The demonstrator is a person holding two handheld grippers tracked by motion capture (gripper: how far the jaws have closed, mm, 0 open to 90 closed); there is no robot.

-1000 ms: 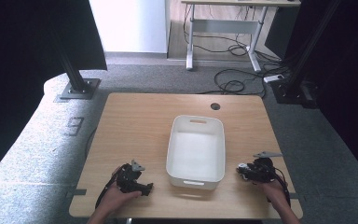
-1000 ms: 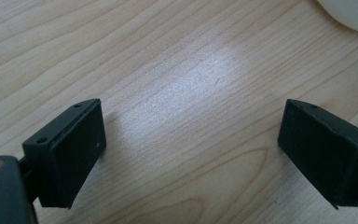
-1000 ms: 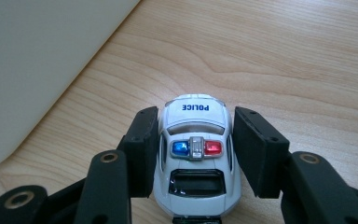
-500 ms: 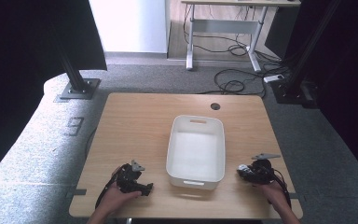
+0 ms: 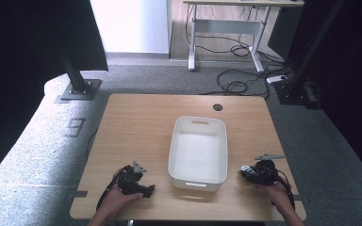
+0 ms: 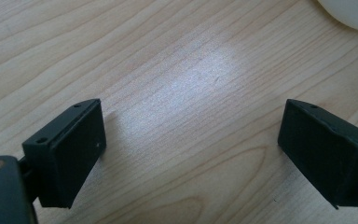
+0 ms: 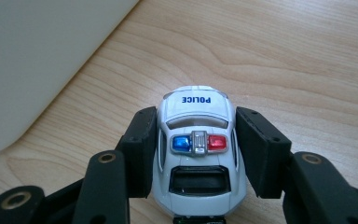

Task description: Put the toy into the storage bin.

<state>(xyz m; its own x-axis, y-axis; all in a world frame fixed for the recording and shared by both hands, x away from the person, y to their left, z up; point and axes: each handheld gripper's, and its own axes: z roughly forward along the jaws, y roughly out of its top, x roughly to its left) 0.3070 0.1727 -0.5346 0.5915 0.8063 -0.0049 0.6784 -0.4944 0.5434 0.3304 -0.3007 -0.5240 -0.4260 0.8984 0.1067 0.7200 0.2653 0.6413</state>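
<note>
A small white toy police car (image 7: pixel 196 158), POLICE on its hood and blue and red roof lights, sits clamped between the right gripper (image 7: pixel 196 154) jaws beside the white bin (image 5: pixel 198 150). The left gripper (image 6: pixel 191 149) rests wide apart, holding nothing, on the wooden table (image 5: pixel 141 127).

1. The left gripper (image 6: pixel 191 154) had two matte black, block-shaped jaws with small screw holes.
2. The right gripper (image 7: pixel 196 154) matched, with brass-coloured pivots on its black arms.
3. A grey three-cornered plate (image 5: pixel 269 156) topped it.
4. Black cables trailed from both.
</note>
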